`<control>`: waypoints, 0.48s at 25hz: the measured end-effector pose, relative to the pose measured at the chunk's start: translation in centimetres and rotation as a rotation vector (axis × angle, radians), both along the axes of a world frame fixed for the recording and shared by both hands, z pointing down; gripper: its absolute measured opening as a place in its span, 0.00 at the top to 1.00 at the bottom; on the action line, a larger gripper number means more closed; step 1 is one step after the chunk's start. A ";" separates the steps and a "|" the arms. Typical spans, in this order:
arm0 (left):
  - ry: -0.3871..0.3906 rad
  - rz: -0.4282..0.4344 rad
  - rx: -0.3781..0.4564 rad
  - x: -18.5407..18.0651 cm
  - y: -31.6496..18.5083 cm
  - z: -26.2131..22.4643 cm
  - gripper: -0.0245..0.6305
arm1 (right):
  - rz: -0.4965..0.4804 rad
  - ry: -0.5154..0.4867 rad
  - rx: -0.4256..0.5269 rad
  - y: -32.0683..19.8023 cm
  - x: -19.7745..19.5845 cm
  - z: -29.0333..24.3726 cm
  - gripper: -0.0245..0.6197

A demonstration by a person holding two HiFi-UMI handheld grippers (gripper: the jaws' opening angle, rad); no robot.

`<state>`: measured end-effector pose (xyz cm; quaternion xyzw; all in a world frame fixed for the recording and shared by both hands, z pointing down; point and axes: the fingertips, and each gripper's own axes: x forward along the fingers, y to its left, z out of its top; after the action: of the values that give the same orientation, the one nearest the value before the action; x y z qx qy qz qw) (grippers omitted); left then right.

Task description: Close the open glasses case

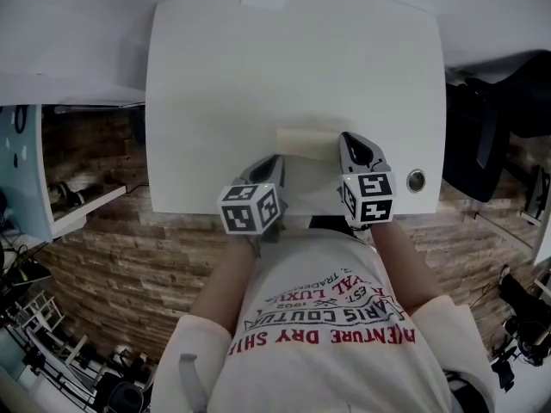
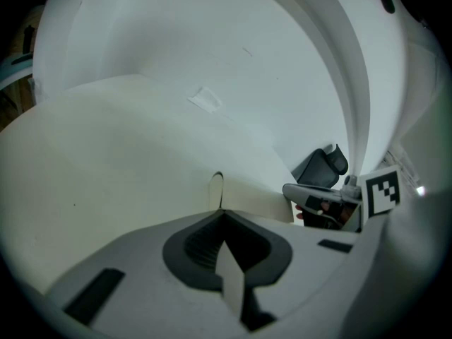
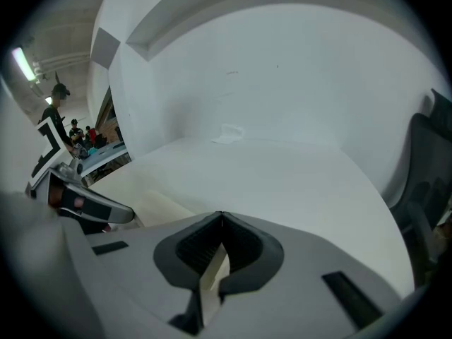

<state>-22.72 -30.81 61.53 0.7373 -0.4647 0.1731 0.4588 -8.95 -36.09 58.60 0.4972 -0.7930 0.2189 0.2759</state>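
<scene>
Jaws of the left gripper [image 2: 222, 214] and right gripper [image 3: 221, 217] look squeezed tight on the cream glasses case [image 1: 306, 142] by the table's [image 1: 258, 58] near edge, likely to fold it shut.

The glasses case [image 1: 306, 142] is a pale cream, flat-sided oblong lying on the white desk [image 1: 215, 76], close to the near edge and about midway across, with its long side running left to right. Its smooth, broad cream face carries a small arched tab [image 2: 217, 187]. Whether the lid is raised or down cannot be told.
</scene>
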 end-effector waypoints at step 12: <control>0.001 -0.023 -0.008 -0.3 0.6 -0.7 0.96 | -0.061 0.018 0.073 1.4 -0.6 -0.1 0.94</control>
<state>-23.02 -30.26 60.84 0.7302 -0.4719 0.1693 0.4641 -9.53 -34.69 58.53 0.4843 -0.8128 0.1767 0.2713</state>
